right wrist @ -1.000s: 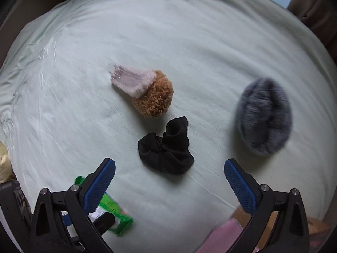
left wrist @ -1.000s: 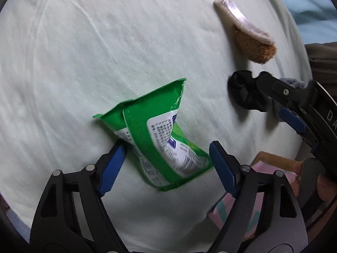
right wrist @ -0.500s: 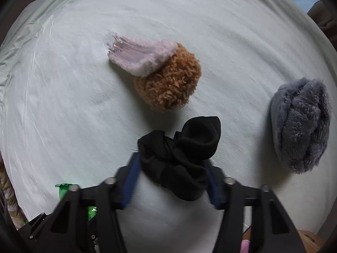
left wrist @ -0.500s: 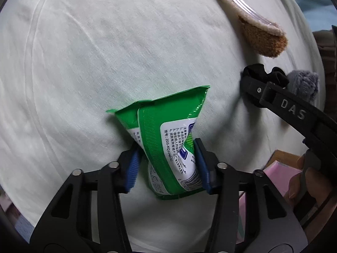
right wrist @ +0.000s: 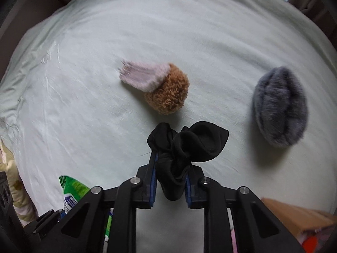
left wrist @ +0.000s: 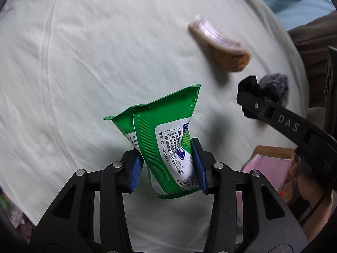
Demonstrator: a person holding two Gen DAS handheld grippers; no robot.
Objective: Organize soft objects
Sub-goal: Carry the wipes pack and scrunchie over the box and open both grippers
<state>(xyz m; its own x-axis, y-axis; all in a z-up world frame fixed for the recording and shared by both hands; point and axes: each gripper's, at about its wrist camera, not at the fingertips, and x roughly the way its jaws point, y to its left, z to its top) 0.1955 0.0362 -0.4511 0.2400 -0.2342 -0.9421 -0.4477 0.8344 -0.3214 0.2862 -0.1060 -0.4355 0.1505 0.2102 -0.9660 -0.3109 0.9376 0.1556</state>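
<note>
1. Here, in the left wrist view, the left gripper [left wrist: 167, 166] pinches a green wipes packet [left wrist: 168, 145] at lower centre, lifted clear of the pale sheet [left wrist: 84, 73], likely for carrying; a fluffy brown toy [left wrist: 227, 50] lies at upper right
2. In the right wrist view, the right gripper [right wrist: 170, 181] squeezes a black sock [right wrist: 185, 147] at centre, bunched so it holds; the brown toy [right wrist: 166, 92] sits above and a grey furry pouch [right wrist: 280, 105] at right, both waiting on the sheet [right wrist: 210, 31]

Both wrist views look down, close; share bedsheet [left wrist: 84, 63].
</note>
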